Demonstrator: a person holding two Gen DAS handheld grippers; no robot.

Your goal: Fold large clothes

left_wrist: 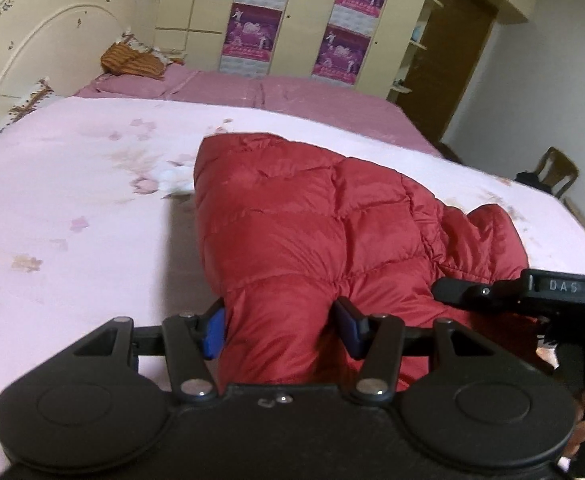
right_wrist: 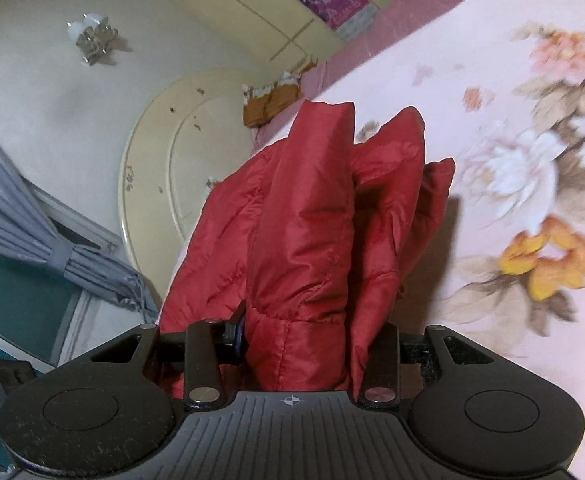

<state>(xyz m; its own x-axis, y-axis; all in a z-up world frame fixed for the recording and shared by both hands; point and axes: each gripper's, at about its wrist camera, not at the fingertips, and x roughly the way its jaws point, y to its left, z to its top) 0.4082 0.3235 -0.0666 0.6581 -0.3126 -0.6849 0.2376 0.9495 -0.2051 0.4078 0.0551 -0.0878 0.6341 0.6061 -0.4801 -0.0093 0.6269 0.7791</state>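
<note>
A red quilted puffer jacket [left_wrist: 316,216] lies on the pink floral bedspread [left_wrist: 72,200]. My left gripper [left_wrist: 280,332] is shut on a thick fold of the jacket at its near edge; the blue pads [left_wrist: 214,334] press it from both sides. My right gripper [right_wrist: 308,340] is shut on another bunch of the jacket [right_wrist: 300,220], which stands up in folds in front of the camera. The right gripper's body also shows in the left wrist view [left_wrist: 532,292] at the right, close to the jacket. Its right fingertip is hidden by fabric.
The bed's cream headboard [left_wrist: 32,56] is at the far left with orange striped pillows [left_wrist: 132,58]. A darker pink sheet [left_wrist: 272,100] covers the far side. A wardrobe with purple posters [left_wrist: 252,28], a brown door [left_wrist: 448,52] and a chair [left_wrist: 552,172] stand beyond the bed.
</note>
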